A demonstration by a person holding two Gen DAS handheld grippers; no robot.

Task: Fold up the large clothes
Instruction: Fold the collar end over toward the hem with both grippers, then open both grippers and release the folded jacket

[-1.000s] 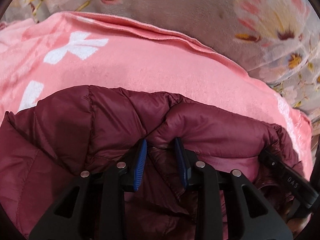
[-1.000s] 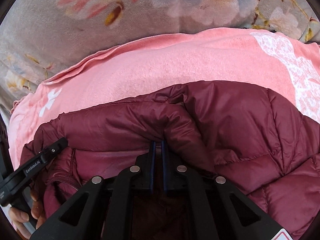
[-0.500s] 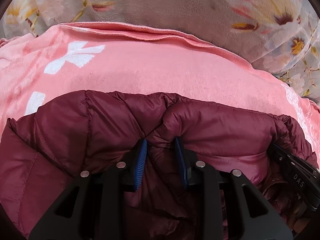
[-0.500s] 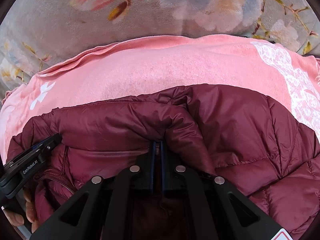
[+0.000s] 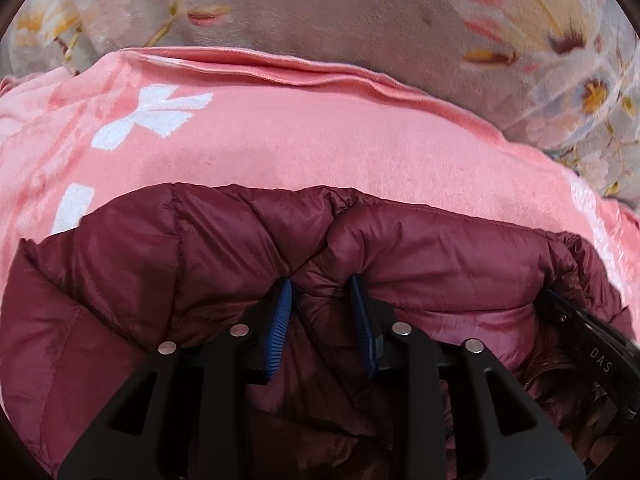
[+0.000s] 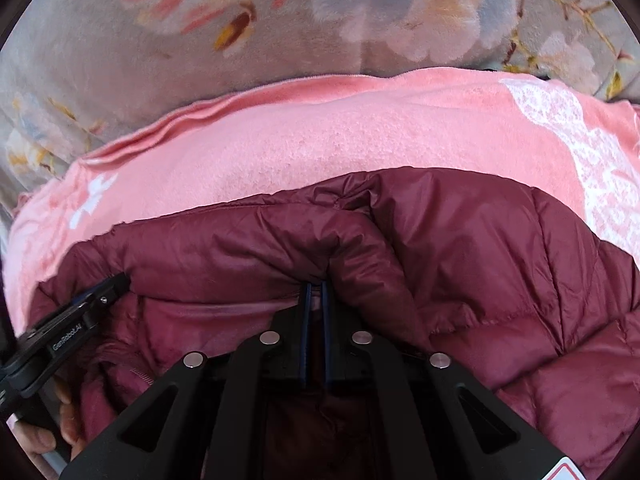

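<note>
A maroon quilted puffer jacket (image 5: 440, 252) fills the lower half of both views (image 6: 500, 248). It is draped over my grippers above a pink blanket (image 5: 300, 140). My left gripper (image 5: 322, 284) is shut on a thick bunch of the jacket's edge, with its blue pads (image 5: 282, 316) held apart by the fabric. My right gripper (image 6: 315, 286) is shut tight on a thin fold of the same edge. Each gripper shows at the side of the other's view, the right one (image 5: 592, 344) and the left one (image 6: 80, 316).
The pink blanket (image 6: 340, 132) with white bow and lace prints lies on a grey floral bedspread (image 5: 320, 12) that fills the far side (image 6: 200, 40). A person's fingers (image 6: 40, 436) show at the lower left of the right wrist view.
Both grippers have carried the jacket edge back toward the near side. More pink blanket and bedspread show beyond the jacket. Both grips are unchanged.
</note>
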